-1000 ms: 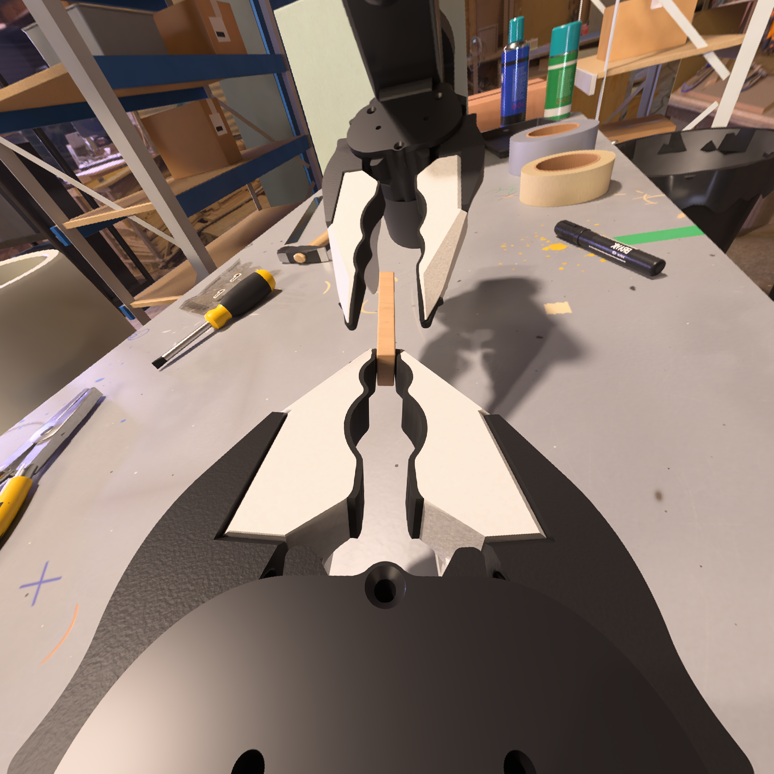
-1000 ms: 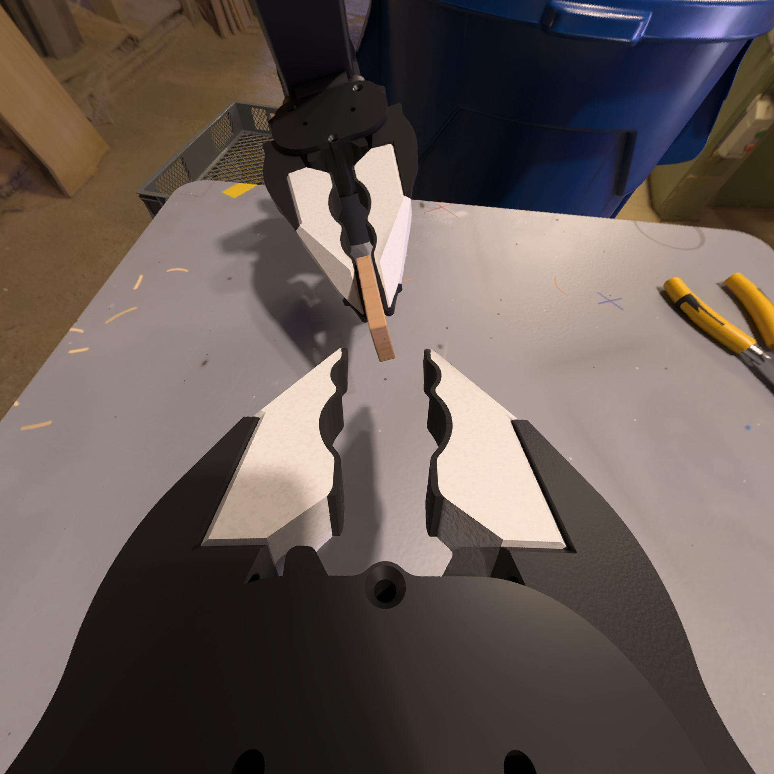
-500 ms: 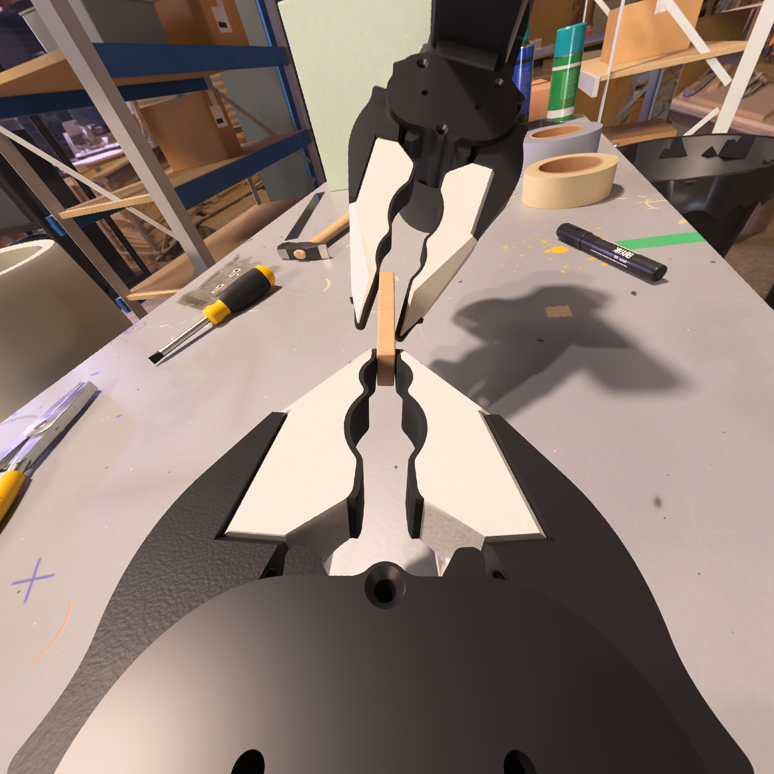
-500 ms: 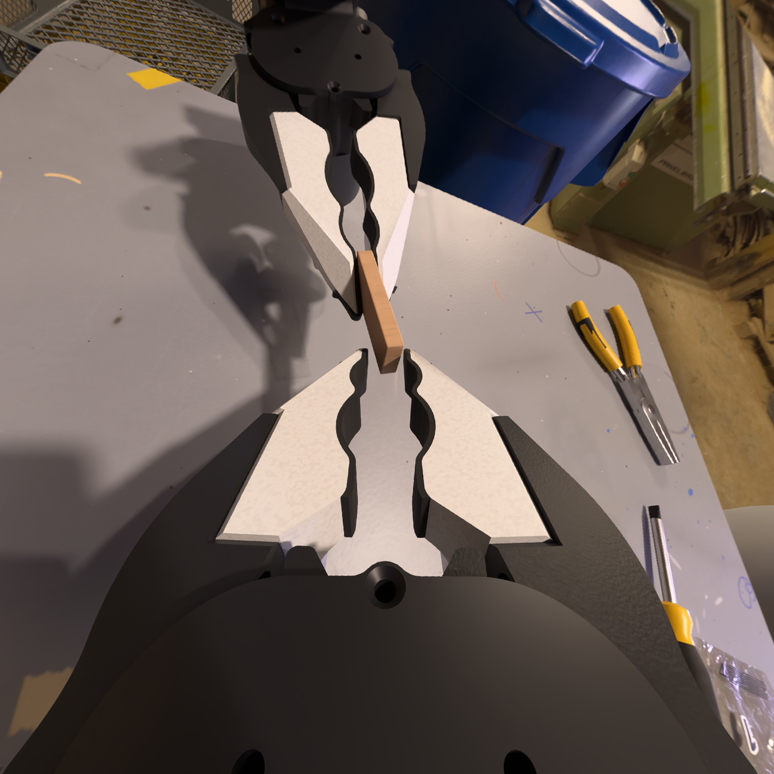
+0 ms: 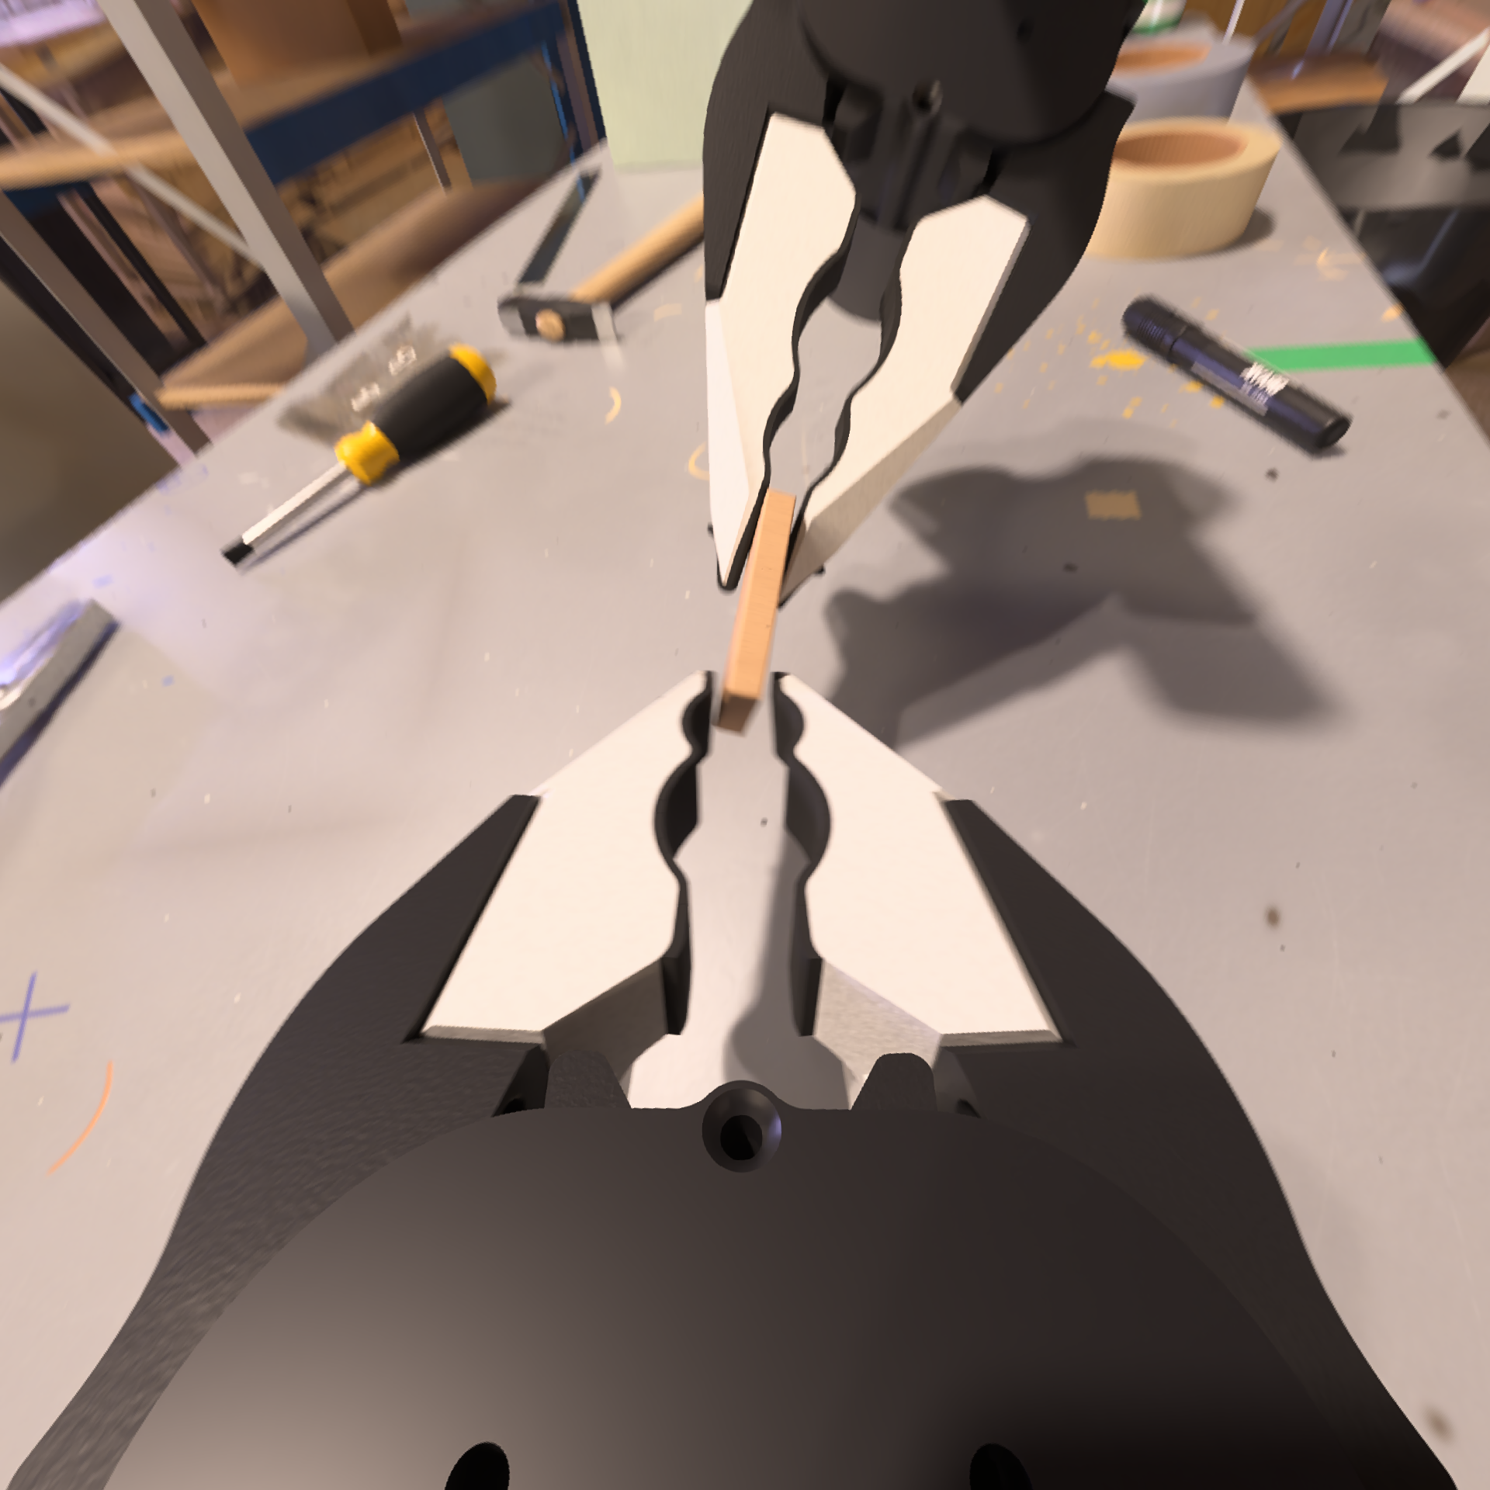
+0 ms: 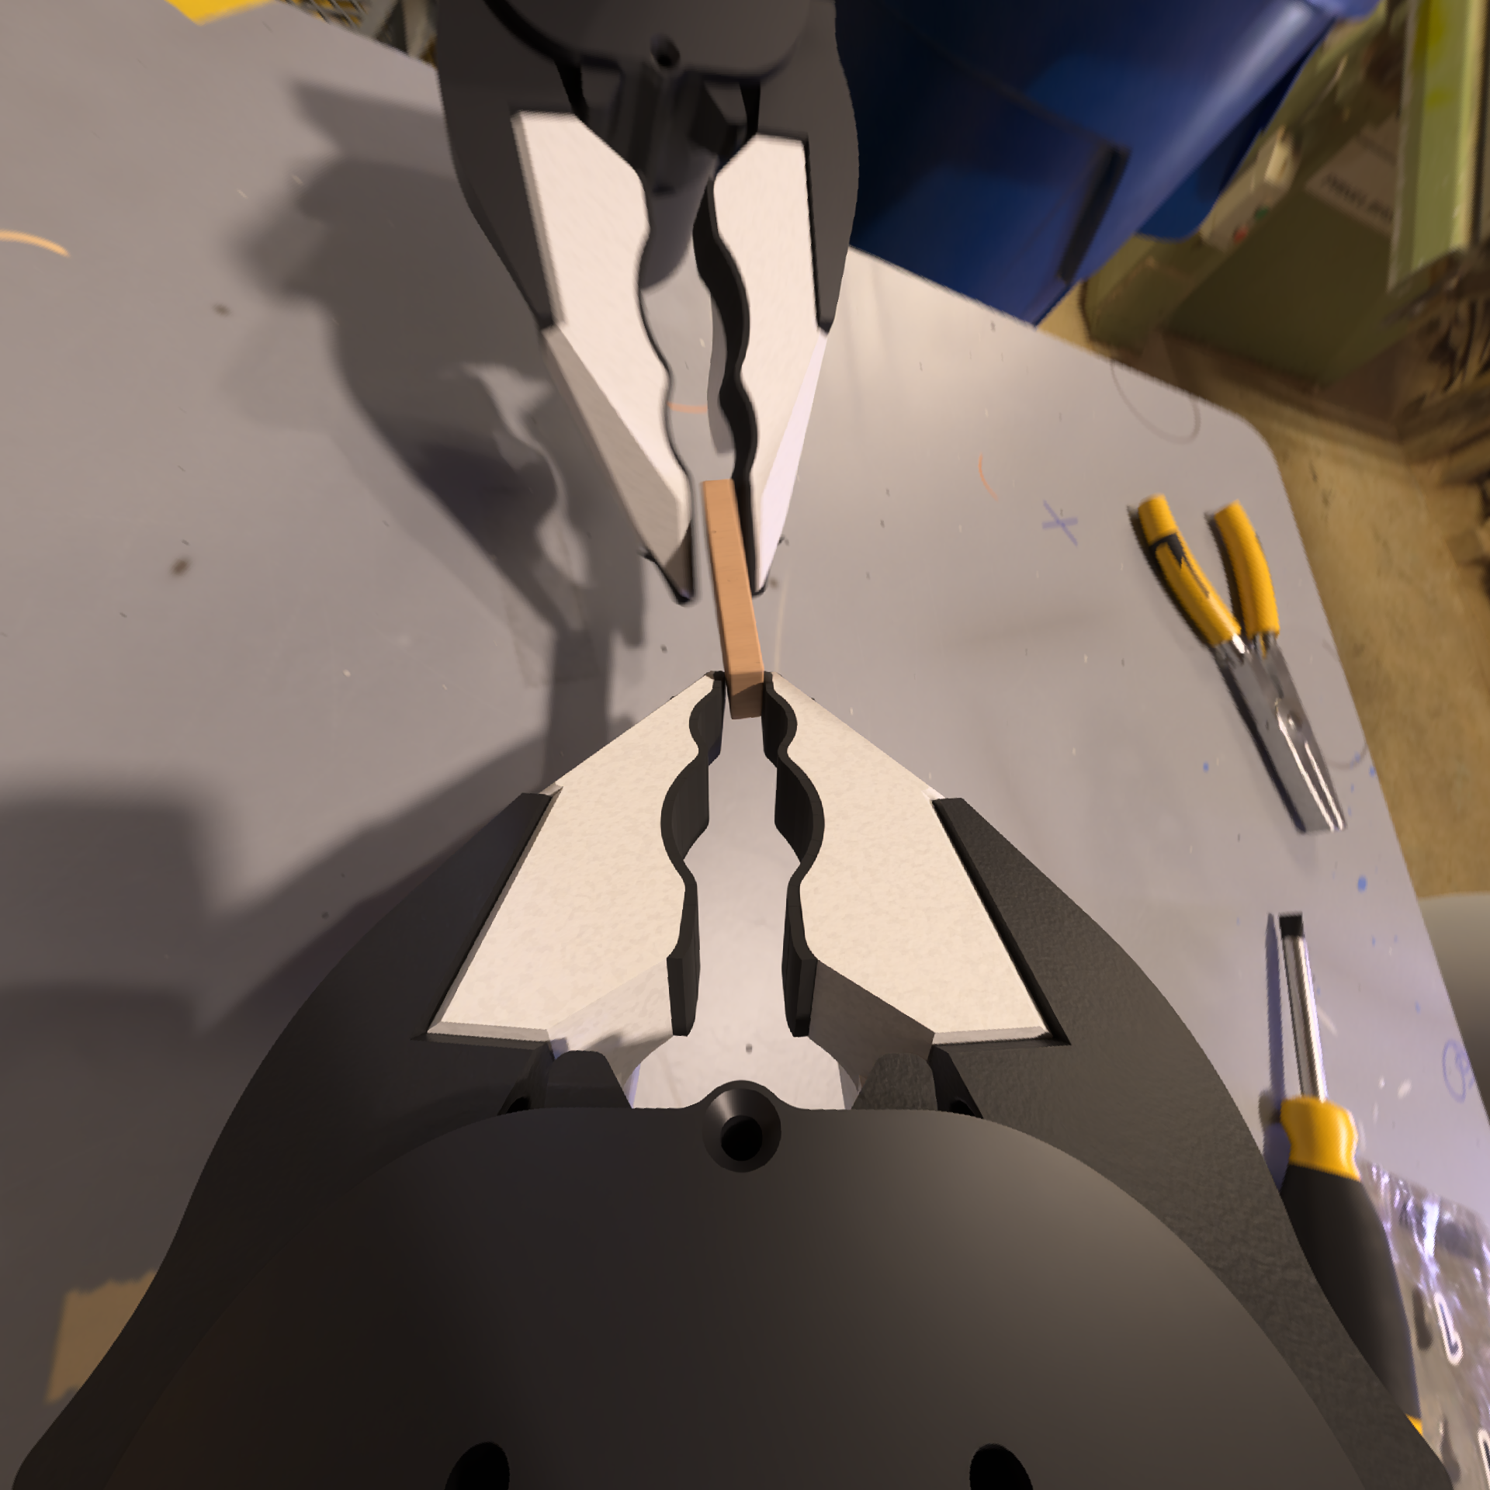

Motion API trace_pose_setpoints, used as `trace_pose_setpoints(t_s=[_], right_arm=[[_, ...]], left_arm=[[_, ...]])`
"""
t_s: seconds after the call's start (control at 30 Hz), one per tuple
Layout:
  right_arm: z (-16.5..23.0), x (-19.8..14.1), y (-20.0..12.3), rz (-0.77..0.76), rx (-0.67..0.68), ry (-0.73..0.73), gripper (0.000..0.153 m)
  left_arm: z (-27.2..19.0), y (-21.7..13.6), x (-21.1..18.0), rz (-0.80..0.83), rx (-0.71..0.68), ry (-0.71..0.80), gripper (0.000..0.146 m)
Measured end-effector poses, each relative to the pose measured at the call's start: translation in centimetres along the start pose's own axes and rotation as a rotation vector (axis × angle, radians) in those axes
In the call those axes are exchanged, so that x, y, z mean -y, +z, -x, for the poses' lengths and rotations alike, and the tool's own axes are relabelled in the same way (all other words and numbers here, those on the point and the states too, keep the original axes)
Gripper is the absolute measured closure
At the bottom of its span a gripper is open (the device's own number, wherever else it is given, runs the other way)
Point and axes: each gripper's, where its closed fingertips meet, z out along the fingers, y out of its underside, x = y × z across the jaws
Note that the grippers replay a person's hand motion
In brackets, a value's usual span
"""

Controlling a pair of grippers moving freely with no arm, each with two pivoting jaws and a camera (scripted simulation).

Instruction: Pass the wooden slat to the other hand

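Note:
The wooden slat [image 5: 754,613] is a short, light-brown strip held in the air above the grey table [image 5: 322,806], bridging the two grippers tip to tip. My right gripper [image 6: 740,685] is shut on the near end of the slat [image 6: 735,597]; it also shows in the left wrist view [image 5: 762,576], clamped on the far end. My left gripper [image 5: 743,685] has its fingers slightly apart around the other end, with a thin gap beside the wood. It shows the same way in the right wrist view [image 6: 722,593].
A screwdriver [image 5: 403,435], a hammer [image 5: 564,314], a black marker [image 5: 1234,387] and a tape roll [image 5: 1169,185] lie on the table beyond the grippers. Yellow-handled pliers [image 6: 1234,645] lie to one side. A blue bin [image 6: 1048,121] stands past the table edge.
My right gripper moved in and closed on the slat's free end. My left gripper's fingers parted slightly, and the slat now tilts in the left wrist view.

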Motion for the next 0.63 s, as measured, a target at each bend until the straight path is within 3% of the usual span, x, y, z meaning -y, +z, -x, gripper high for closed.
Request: trace_pose_setpoints(t_s=[0.07, 0.1, 0.2, 0.33, 0.4, 0.47, 0.57, 0.63], right_arm=[[-0.3, -1.0, 0.0, 0.031, 0.001, 0.037, 0.146], [-0.4, -1.3, 0.0, 0.035, 0.013, 0.059, 0.146], [0.0, -1.6, 0.3, 0.036, 0.032, 0.064, 0.146], [0.3, -1.9, 1.0, 0.048, 0.035, 0.047, 0.146], [0.3, -2.0, 1.1, 0.045, 0.045, 0.055, 0.146], [0.5, -1.8, 1.1, 0.029, 0.058, 0.057, 0.146], [0.5, -1.8, 1.1, 0.037, 0.047, 0.028, 0.146], [0.5, -1.8, 1.0, 0.037, 0.038, 0.016, 0.146]], left_arm=[[0.3, -0.1, -1.1, 0.077, -0.015, -0.017, 0.102], [0.4, -0.1, -1.5, 0.108, -0.028, -0.022, 0.093], [0.8, 0.2, -2.1, 0.169, -0.042, 0.007, 0.086], [1.5, 0.3, -2.3, 0.237, -0.010, 0.188, 0.089], [2.5, -0.2, -2.0, 0.270, 0.000, 0.246, 0.071], [3.5, -0.7, -1.7, 0.267, -0.041, 0.144, 0.037], [4.5, -0.5, -1.3, 0.228, -0.109, -0.043, 0.030], [4.4, 0.0, -1.7, 0.235, -0.131, -0.080, 0.028]])
